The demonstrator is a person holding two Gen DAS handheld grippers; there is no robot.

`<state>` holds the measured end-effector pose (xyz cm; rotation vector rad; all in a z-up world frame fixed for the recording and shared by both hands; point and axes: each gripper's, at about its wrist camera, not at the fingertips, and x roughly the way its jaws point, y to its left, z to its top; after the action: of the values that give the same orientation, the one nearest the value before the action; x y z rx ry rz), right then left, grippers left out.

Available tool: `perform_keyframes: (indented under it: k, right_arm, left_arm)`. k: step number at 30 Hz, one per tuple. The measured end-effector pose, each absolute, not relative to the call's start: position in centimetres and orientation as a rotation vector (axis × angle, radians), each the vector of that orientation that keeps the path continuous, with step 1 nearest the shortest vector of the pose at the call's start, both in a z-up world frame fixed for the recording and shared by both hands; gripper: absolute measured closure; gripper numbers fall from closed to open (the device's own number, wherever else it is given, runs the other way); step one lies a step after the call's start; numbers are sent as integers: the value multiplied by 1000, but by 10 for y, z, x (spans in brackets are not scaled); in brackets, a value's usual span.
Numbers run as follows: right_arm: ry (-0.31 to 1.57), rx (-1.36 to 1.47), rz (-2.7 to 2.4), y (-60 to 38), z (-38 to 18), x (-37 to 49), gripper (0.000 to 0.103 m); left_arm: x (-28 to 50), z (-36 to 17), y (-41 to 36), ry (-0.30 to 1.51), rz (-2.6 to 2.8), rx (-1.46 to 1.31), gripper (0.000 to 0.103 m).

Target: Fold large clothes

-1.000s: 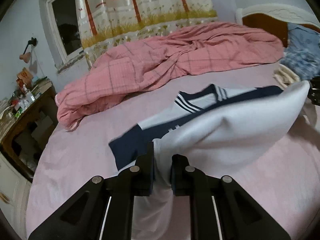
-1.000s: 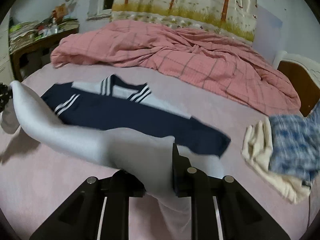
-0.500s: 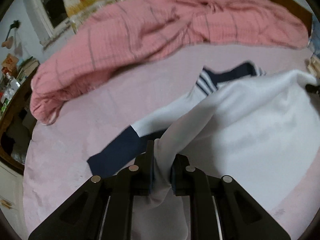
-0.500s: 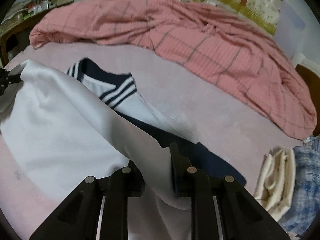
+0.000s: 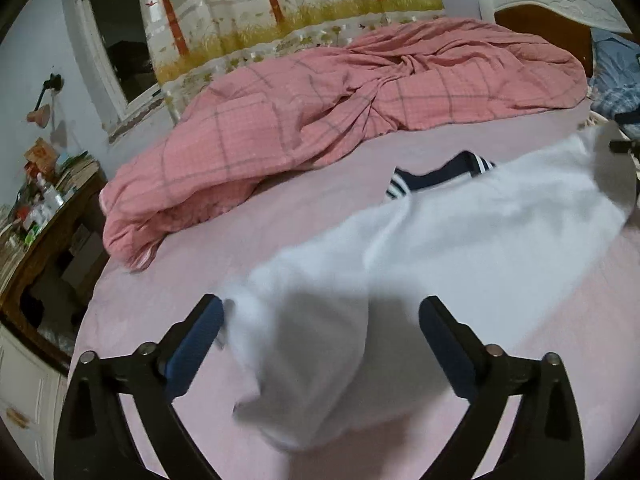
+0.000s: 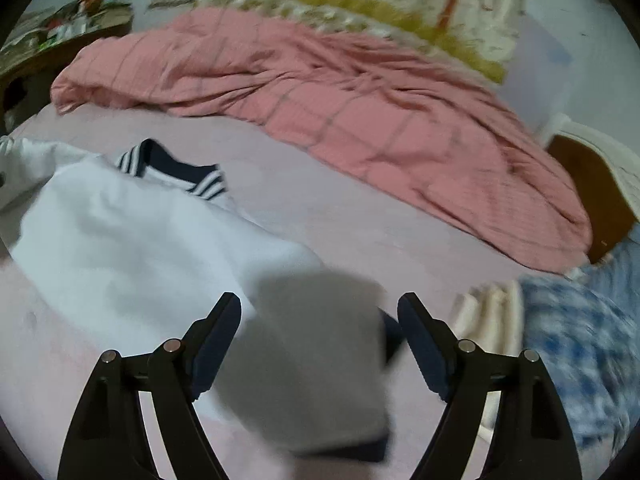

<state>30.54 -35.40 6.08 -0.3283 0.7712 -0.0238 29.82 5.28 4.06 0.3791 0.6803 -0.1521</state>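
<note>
Both the left gripper (image 5: pixel 320 320) and the right gripper (image 6: pixel 320 316) had just opened; jaws stood apart, pressing nothing. The white garment (image 5: pixel 460 240) lay between them on the bed (image 5: pixel 300 208).

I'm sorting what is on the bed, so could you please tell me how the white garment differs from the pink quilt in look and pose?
The white garment is plain with a navy striped collar; the pink quilt is checked with thin lines. The garment lies near the cameras, spread fairly flat and folded over on itself; the quilt is bunched in a rumpled heap along the far side, under the curtain. Both rest on the same pink bed.
</note>
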Motion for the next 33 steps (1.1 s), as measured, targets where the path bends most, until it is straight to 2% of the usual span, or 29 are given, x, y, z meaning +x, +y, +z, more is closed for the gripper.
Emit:
perform_keyframes:
  k: [5,9,11,13,14,16,19,22,24,26,33]
  right_arm:
    - [781,-339,95,-359,53,271,21]
    - [821,-393,-14,-354,24,280,22]
    - [825,-359,-111,-365,11,293,36]
    - [823,-337,-217,-381,0,305,42]
    - [826,-318,-237,-387,-2,309,50]
    - [831,-226,-251,-403,-4,311,52]
    - [775,-102,-225,-411,11,300,62]
    - [680,-31,-120,-399,37,292,63]
    - [696,27,5,-388,44,300,64]
    - [730,85,46,-378,41,315,64]
    - [878,205,-83,-402,-32,364,66]
  left_arm:
    - [298,19,70,749,-135,328,3]
    - [320,8,88,696,89,360,4]
    - [334,12,117,687,179,261,5]
    - [341,10,142,713,224,161,11]
    - [345,8,154,739,242,129,17]
    - [348,2,170,788,229,92,24]
    - [336,5,162,742,178,130,29]
    - [323,16,131,666,45,152,34]
    - [325,22,108,664,-17,147,43]
    - [335,22,94,680,-61,104,44]
    - [375,-31,96,775,47,59,43]
